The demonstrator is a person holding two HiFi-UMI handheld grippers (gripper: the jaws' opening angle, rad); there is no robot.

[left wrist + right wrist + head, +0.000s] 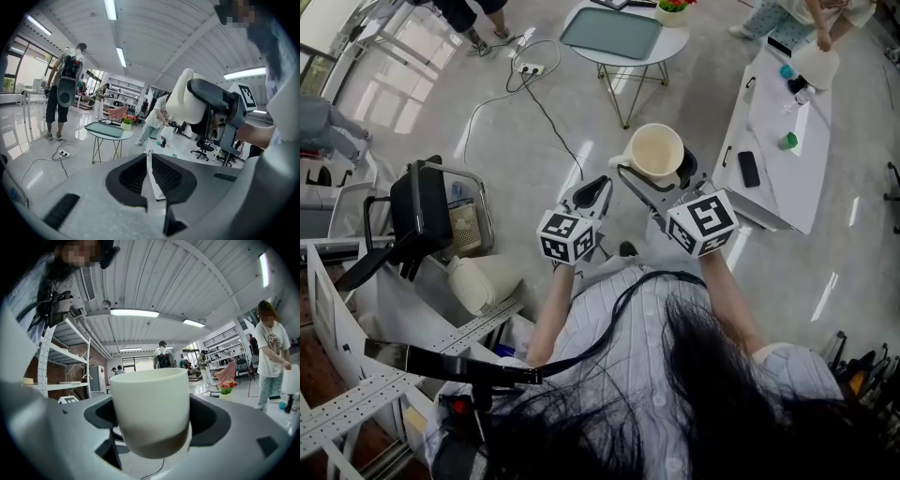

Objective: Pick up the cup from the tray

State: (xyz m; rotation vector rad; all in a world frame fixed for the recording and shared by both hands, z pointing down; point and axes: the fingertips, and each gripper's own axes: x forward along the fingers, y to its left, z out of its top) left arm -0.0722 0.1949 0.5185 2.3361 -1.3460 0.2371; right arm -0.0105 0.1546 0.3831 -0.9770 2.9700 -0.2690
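Note:
A cream cup point(656, 150) with a darker base is held in the air in front of the person, my right gripper point(657, 174) shut on it. In the right gripper view the cup point(151, 404) fills the space between the jaws, upright. My left gripper point(597, 188) hangs just left of it, shut and holding nothing; its jaws nearly touch in the left gripper view point(149, 162). That view shows the cup point(186, 100) up to the right. The teal tray point(611, 33) lies on a round white table point(649, 57) farther ahead, also visible in the left gripper view as the tray point(107, 129).
A flower pot point(673, 11) stands on the round table beside the tray. A long white table point(787, 169) with a phone and small items runs along the right. A power strip and cable point(530, 68) lie on the floor. A chair point(427, 211) and metal shelving point(356, 394) are at left. People stand beyond.

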